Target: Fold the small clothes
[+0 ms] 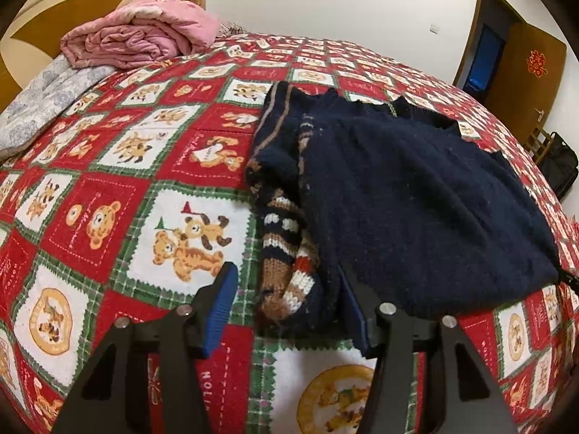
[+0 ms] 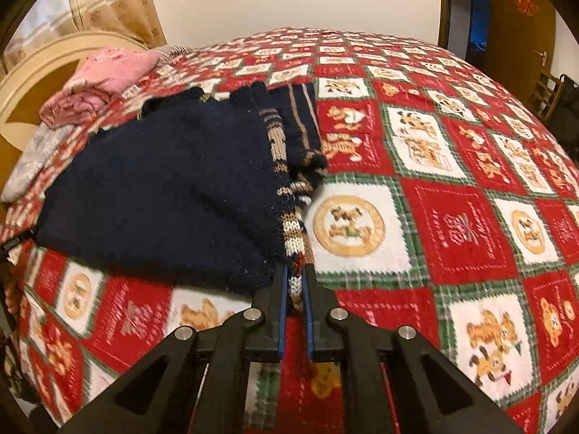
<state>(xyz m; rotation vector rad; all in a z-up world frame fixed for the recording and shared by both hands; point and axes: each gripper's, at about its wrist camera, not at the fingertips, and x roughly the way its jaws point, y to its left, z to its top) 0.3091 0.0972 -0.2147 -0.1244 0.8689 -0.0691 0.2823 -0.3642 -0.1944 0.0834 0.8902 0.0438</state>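
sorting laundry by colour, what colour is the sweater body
Dark navy sweater, with striped brown, white and red edges; clearest in the left wrist view.

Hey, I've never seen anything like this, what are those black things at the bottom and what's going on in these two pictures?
A person holds two handheld claws; each carries a camera looking along its fingers. The left claw stands around the striped corner of a navy sweater; whether it pinches is unclear. The right claw is shut on the sweater's striped edge. The sweater lies on a red teddy-bear bedspread. A folded pink quilt sits near the headboard.
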